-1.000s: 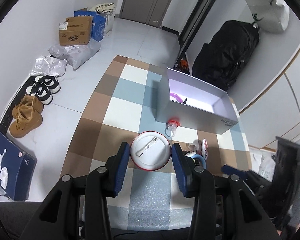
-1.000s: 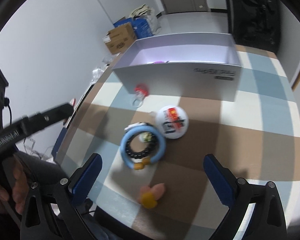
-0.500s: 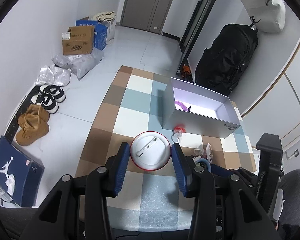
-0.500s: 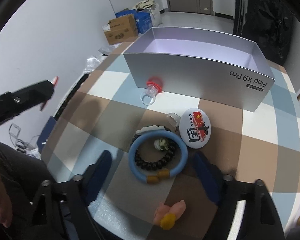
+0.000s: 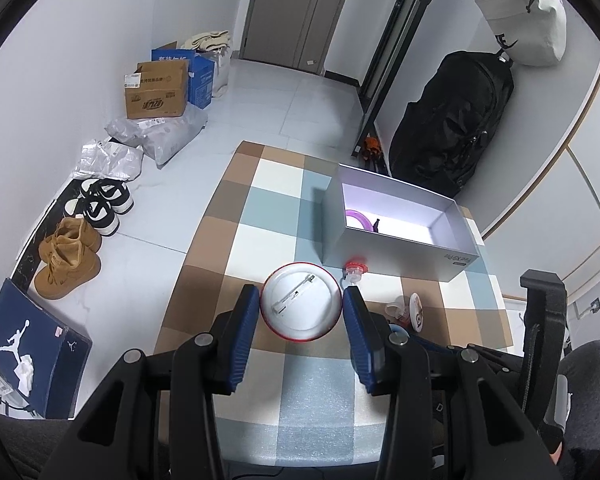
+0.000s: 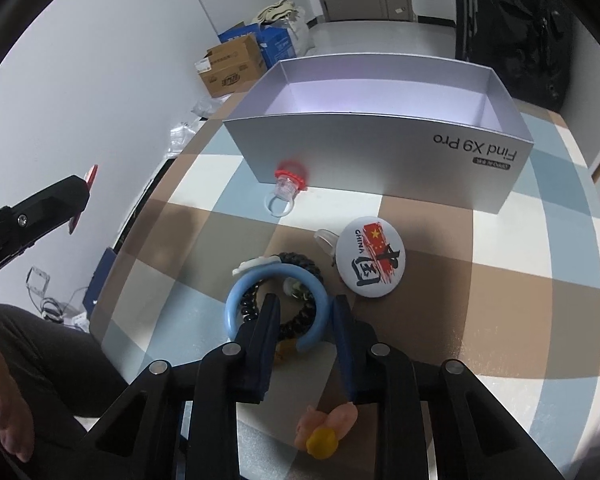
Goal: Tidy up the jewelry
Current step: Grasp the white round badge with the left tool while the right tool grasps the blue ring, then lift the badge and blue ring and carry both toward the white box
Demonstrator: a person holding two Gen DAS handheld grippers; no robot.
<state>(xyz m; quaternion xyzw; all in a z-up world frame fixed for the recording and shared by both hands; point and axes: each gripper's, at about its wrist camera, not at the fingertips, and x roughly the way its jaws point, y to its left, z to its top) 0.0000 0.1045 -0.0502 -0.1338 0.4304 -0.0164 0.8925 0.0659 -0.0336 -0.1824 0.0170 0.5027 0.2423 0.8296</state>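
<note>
right claw (image 6: 302, 320): my jaws had just been closing, and now pinched the near arc of the blue bangle (image 6: 236, 300) on the table (image 6: 500, 320).
left claw (image 5: 300, 312): i held the white badge (image 5: 300, 300) by its rim.
meaning: bangle looked ready to lift.
silver box (image 6: 380, 152): beyond, open, its likely home.

"Find X9 Pro" on box (image 6: 380, 152)
</note>
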